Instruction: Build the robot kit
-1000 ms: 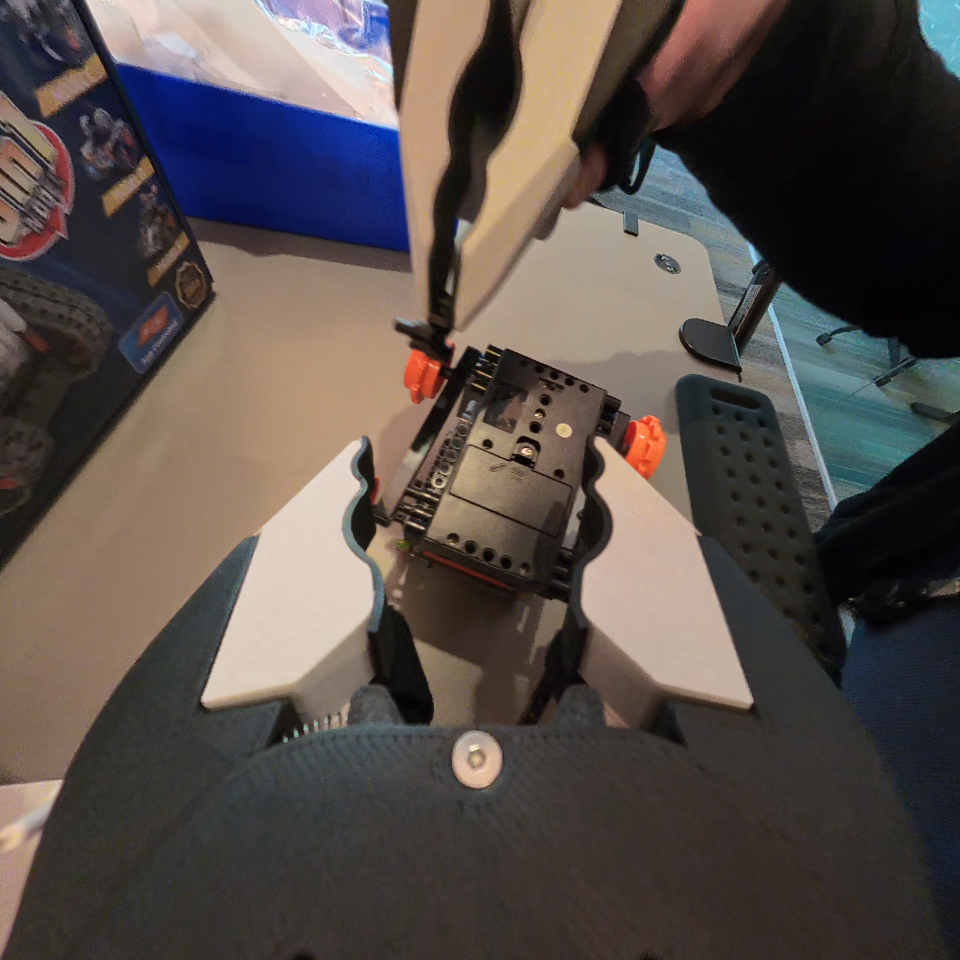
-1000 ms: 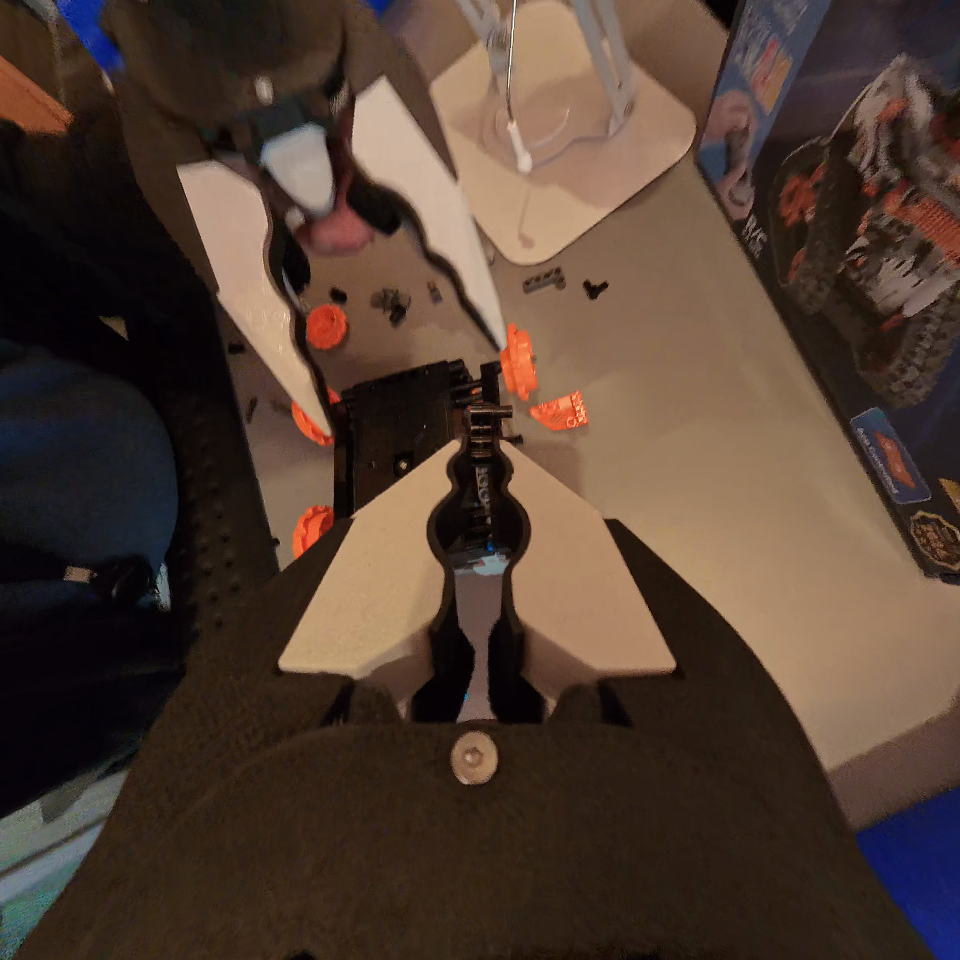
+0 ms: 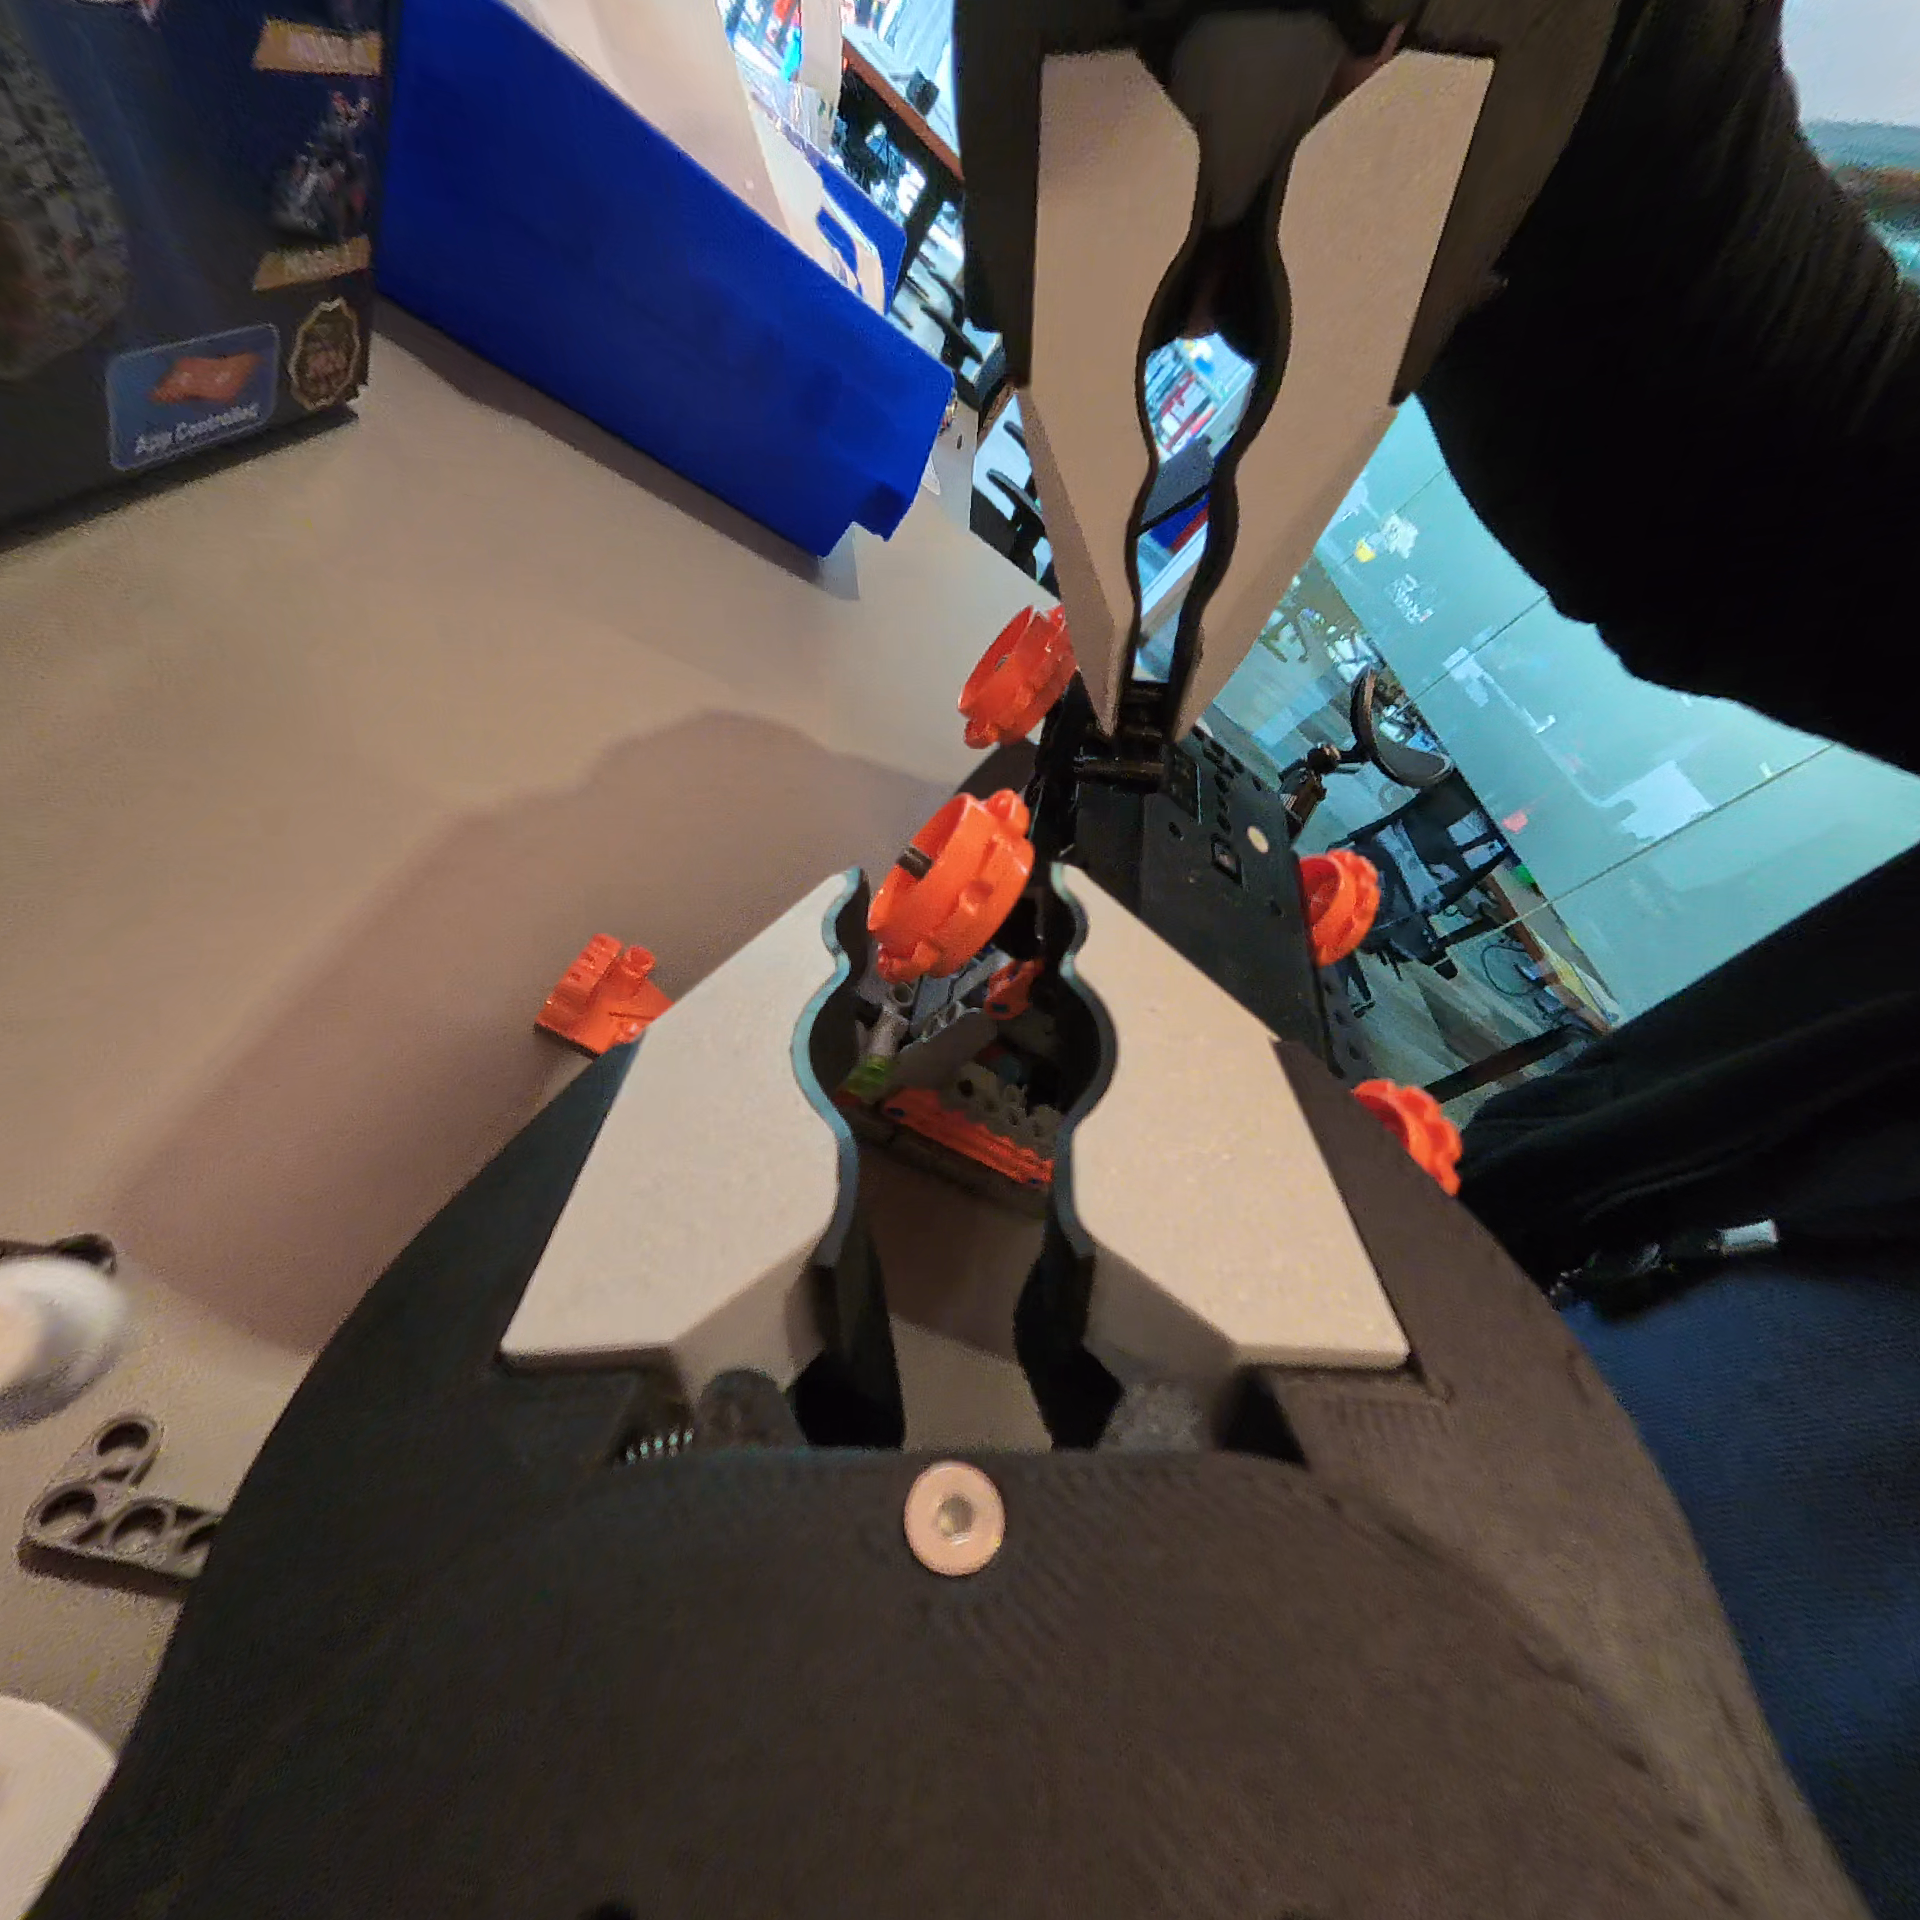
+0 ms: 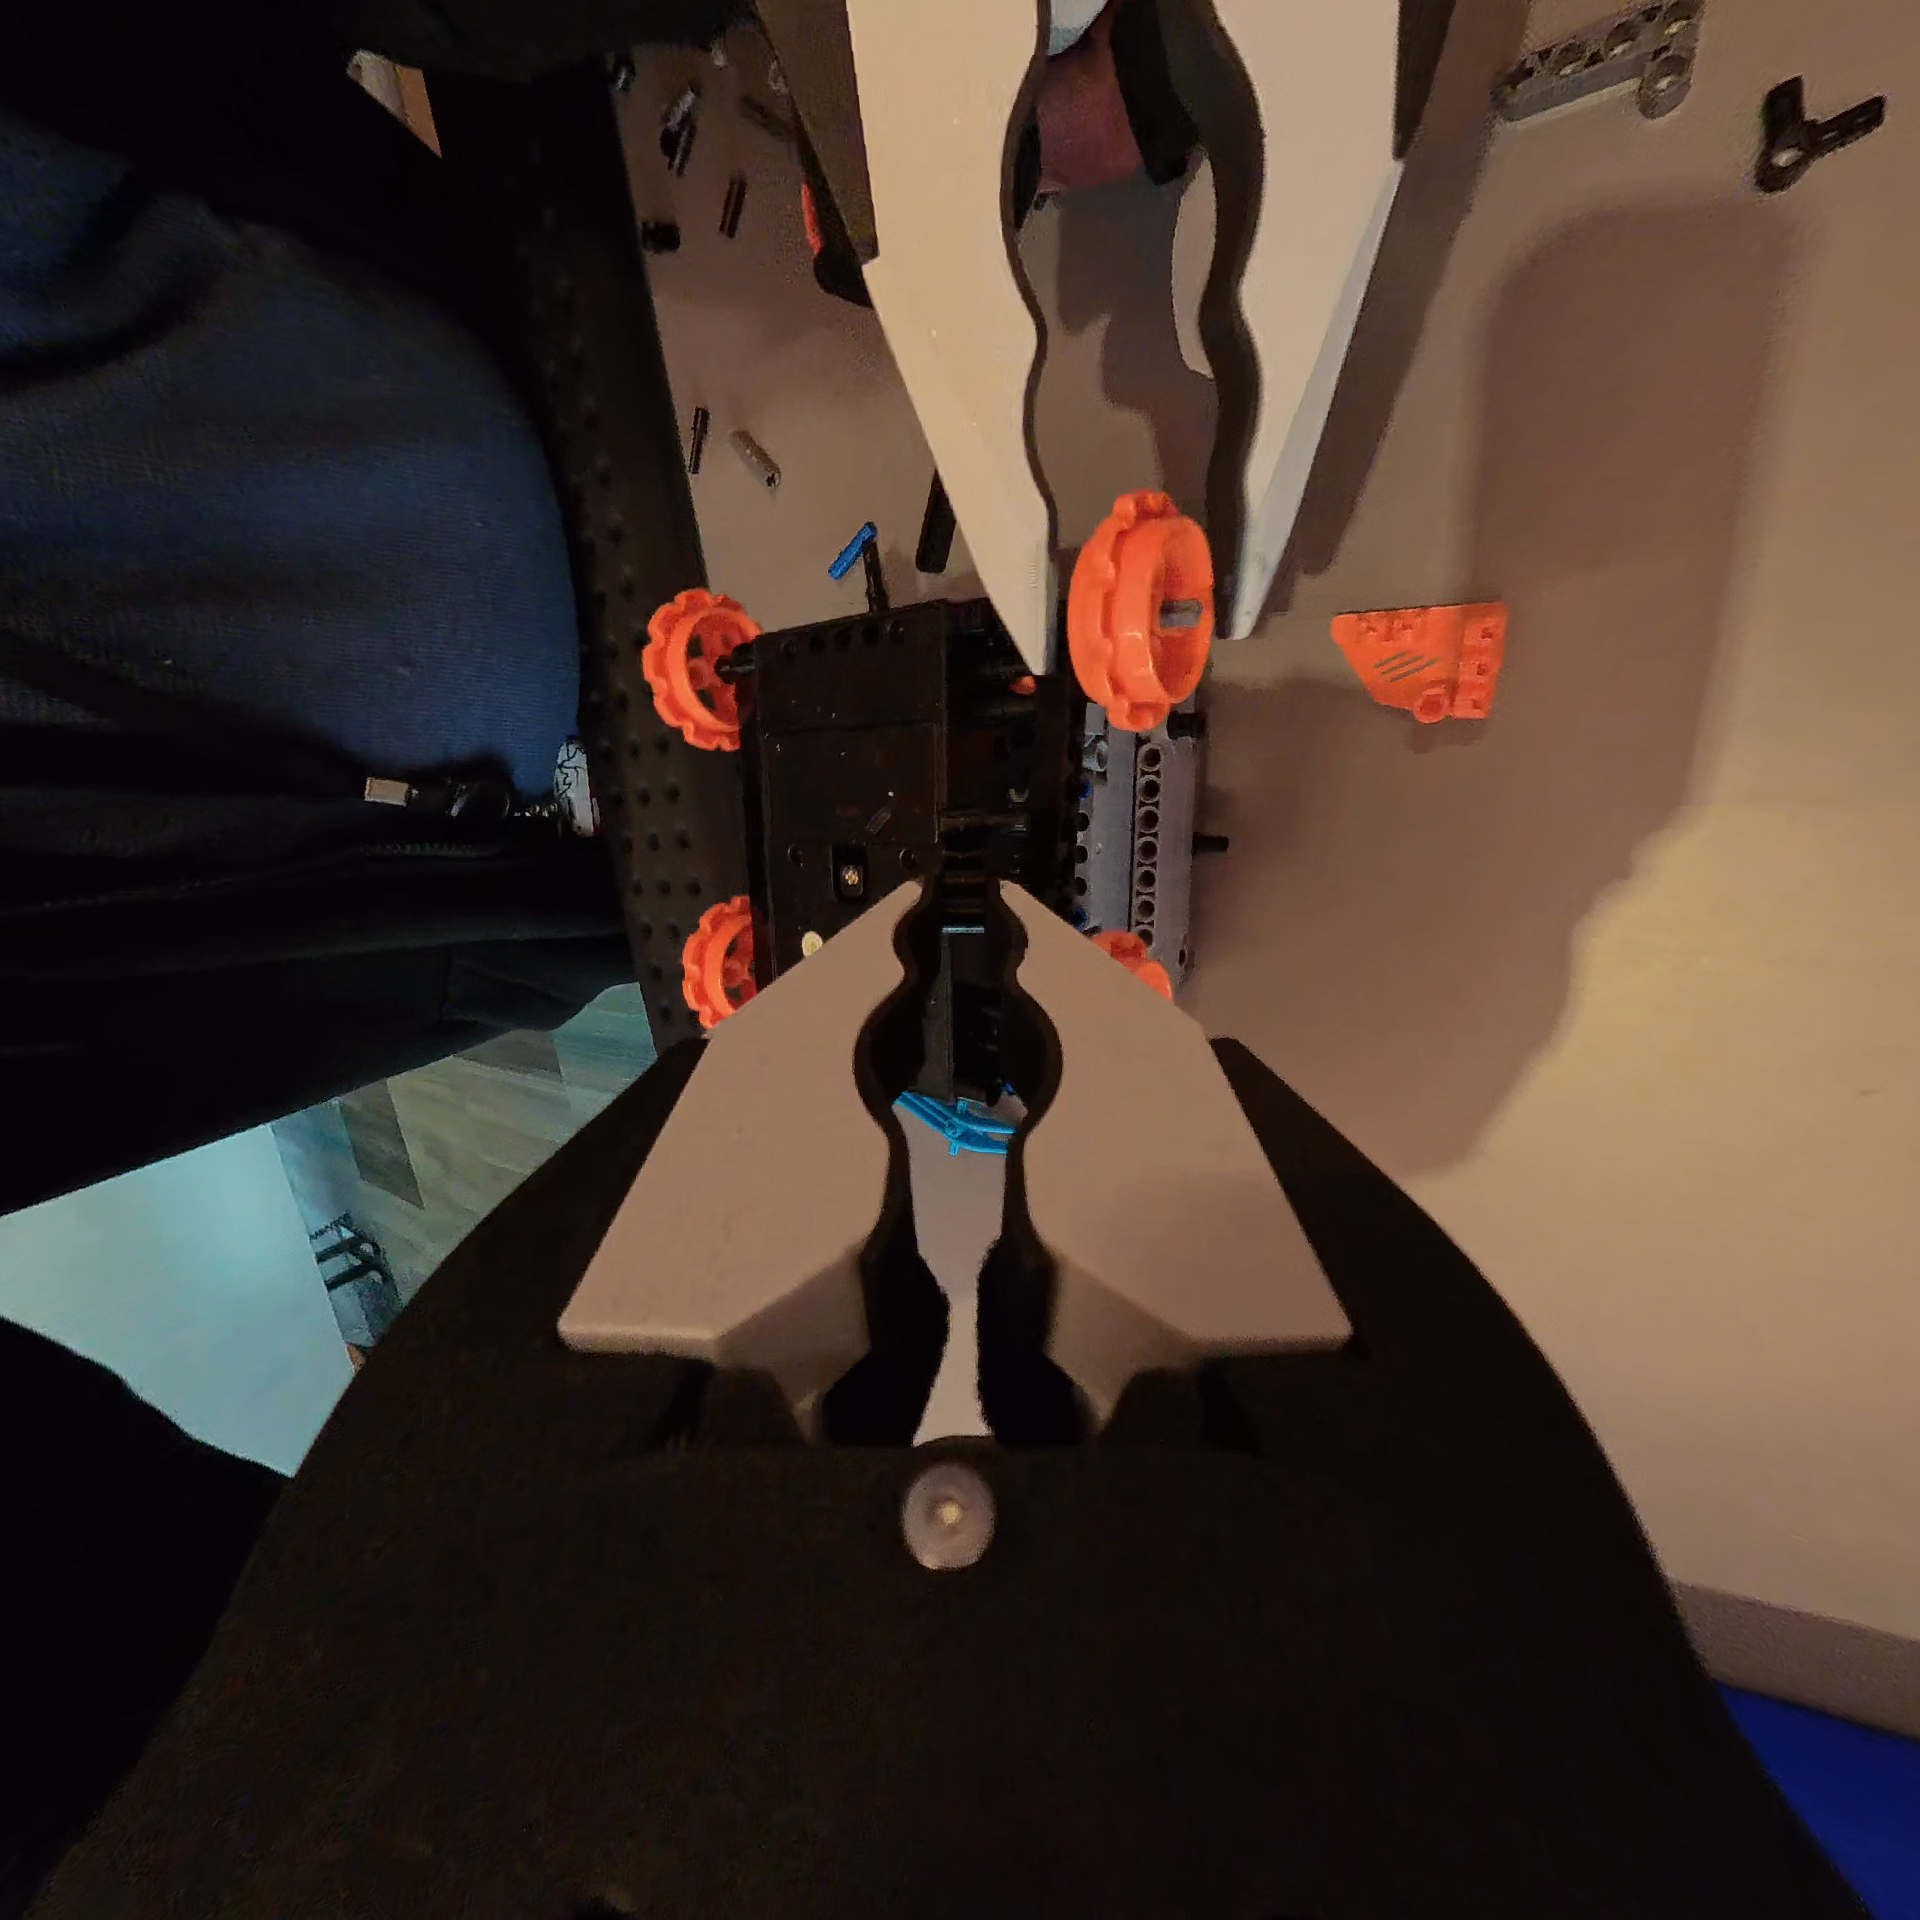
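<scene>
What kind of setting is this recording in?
Probably an office or lab desk: a beige tabletop strewn with toy building parts, a half-built toy car, a blue bin, and office chairs behind glass.

Black claw [image 3: 956, 914] bodies, grey wavy-edged fingers [image 3: 707, 1143], silver screw [image 3: 953, 1518]; black sleeve [image 3: 1704, 343].

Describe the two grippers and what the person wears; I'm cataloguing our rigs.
Both the left gripper and the right gripper have a black textured body with one silver screw, and pale grey wedge-shaped jaws lined with wavy black edges. No cables show. The person's sleeve is black.
</scene>
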Action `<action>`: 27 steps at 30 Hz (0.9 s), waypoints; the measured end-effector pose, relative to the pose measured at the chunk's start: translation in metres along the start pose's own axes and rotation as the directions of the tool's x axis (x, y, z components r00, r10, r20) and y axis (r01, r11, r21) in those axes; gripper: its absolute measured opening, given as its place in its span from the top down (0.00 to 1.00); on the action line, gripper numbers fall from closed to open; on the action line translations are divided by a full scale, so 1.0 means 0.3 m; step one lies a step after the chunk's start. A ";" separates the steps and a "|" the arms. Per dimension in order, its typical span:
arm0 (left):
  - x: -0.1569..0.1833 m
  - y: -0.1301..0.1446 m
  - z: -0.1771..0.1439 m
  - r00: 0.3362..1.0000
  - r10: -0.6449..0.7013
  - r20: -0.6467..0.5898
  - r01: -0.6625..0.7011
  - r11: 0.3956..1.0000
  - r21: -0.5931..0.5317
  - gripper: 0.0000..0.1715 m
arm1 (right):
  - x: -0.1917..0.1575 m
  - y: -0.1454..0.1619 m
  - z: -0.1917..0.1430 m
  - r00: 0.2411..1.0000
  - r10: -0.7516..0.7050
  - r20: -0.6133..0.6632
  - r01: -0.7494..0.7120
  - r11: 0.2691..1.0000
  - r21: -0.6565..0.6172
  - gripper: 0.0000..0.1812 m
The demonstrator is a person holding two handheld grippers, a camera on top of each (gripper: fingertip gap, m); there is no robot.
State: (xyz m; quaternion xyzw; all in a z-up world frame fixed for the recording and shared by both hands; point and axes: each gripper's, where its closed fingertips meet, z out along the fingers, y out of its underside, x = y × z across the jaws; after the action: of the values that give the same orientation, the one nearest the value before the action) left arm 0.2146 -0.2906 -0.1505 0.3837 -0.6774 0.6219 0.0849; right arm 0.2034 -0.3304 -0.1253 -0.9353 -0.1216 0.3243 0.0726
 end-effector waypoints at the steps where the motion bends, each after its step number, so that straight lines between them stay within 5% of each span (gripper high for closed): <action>1: 0.008 0.001 0.004 1.000 0.021 0.002 -0.021 1.000 0.003 0.85 | -0.003 0.005 0.003 1.000 -0.004 0.002 0.004 1.000 -0.006 0.98; 16: 0.085 -0.024 0.043 0.989 0.145 0.025 -0.147 0.988 0.052 0.87 | -0.053 0.070 0.005 0.983 -0.144 -0.117 0.123 0.978 -0.170 0.98; 27: 0.111 -0.033 0.040 0.972 0.225 0.062 -0.228 0.972 0.049 0.87 | -0.060 0.091 0.000 0.949 -0.246 -0.195 0.214 0.961 -0.173 0.98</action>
State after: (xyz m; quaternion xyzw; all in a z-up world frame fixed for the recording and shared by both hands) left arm 0.2020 -0.3145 -0.1255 0.3233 -0.7012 0.6352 -0.0164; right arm 0.1946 -0.3615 -0.1204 -0.9469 -0.2456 0.2008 0.0524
